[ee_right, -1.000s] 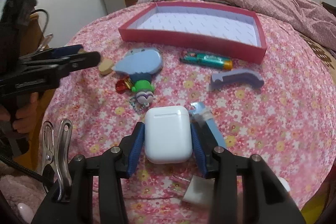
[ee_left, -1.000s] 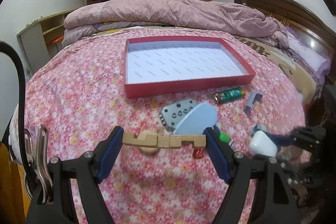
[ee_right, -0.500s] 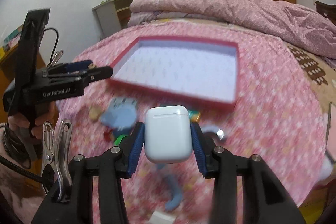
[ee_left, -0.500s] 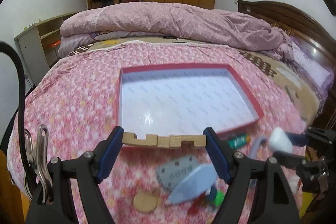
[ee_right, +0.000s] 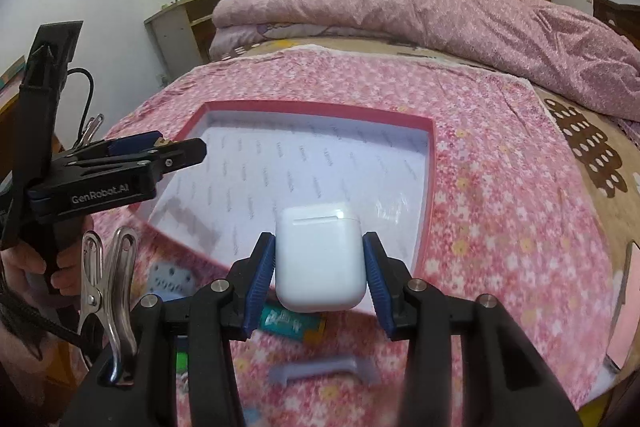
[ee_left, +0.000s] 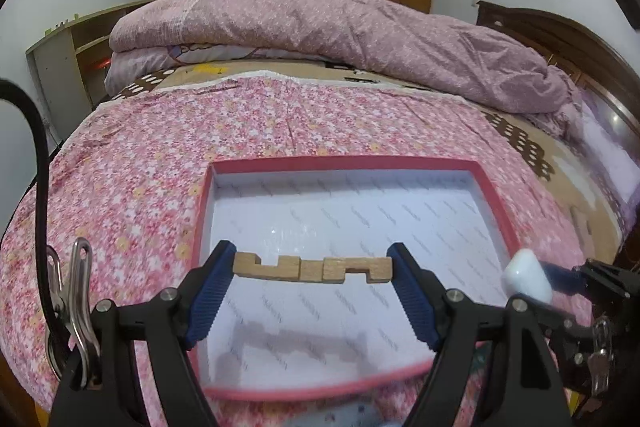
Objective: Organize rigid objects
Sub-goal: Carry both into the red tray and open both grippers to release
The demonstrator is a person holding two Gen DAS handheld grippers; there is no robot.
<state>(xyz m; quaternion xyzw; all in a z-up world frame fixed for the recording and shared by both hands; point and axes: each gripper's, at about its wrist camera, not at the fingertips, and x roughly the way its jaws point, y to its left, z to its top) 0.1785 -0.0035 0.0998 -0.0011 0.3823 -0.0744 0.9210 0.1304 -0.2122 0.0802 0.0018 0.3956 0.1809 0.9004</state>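
My left gripper [ee_left: 312,269] is shut on a notched wooden puzzle piece [ee_left: 312,268] and holds it above the near part of the red tray [ee_left: 496,203] with a white floor. Its shadow falls on the tray floor. My right gripper [ee_right: 320,267] is shut on a white earbud case [ee_right: 320,259], held above the tray's [ee_right: 431,187] near right corner. The case also shows in the left wrist view [ee_left: 528,279] at the right. The left gripper shows in the right wrist view [ee_right: 176,151], over the tray's left side.
On the floral bedspread below the tray lie a green lighter [ee_right: 292,323], a grey-blue handle piece [ee_right: 324,375] and a grey perforated plate [ee_right: 172,277]. A folded pink quilt [ee_left: 320,23] lies across the far bed. A dark headboard [ee_left: 560,35] stands right.
Both grippers have risen from the loose objects and moved forward over the tray, each still holding its object. The loose items have dropped to the bottom edge of view.
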